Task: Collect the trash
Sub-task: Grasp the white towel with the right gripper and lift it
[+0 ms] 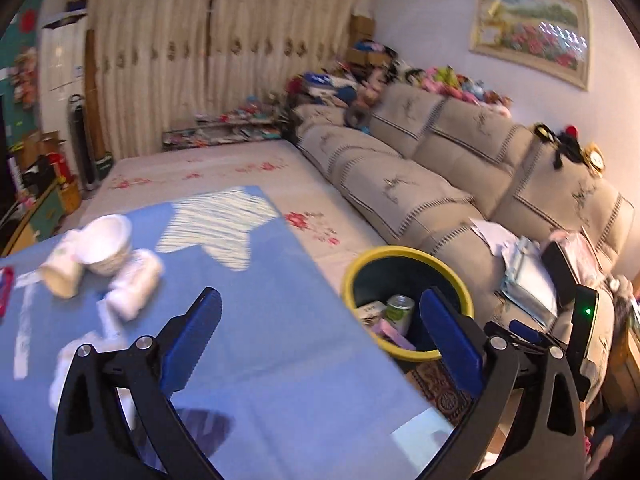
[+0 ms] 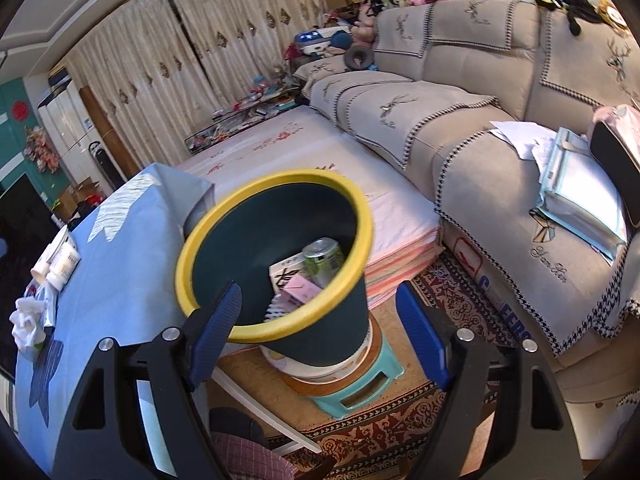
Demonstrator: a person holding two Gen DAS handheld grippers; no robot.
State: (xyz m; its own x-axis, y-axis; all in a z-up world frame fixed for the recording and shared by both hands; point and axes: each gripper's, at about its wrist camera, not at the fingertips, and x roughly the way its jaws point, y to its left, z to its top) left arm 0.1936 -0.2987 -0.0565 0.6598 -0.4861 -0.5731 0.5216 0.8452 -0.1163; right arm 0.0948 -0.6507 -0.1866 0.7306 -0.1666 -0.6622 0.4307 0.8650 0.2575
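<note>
A dark green bin with a yellow rim (image 1: 400,250) (image 2: 280,180) stands on a teal stool (image 2: 360,392) beside the blue-clothed table (image 1: 260,320). Inside it lie a green can (image 2: 322,260), a white box (image 2: 286,272) and a pink packet (image 2: 302,290). On the cloth, blurred, sit a white bowl (image 1: 106,244), a paper cup (image 1: 60,272), a white bottle (image 1: 134,284) and crumpled tissue (image 2: 26,320). My left gripper (image 1: 320,296) hangs open and empty above the table's right edge. My right gripper (image 2: 319,287) is open over the bin's near rim, holding nothing.
A beige sofa (image 2: 460,128) with papers and a folder (image 2: 580,200) runs along the right. A flowered mattress (image 1: 224,172) lies behind the table and bin. A patterned rug (image 2: 380,440) covers the floor under the stool. Clutter lines the curtain wall.
</note>
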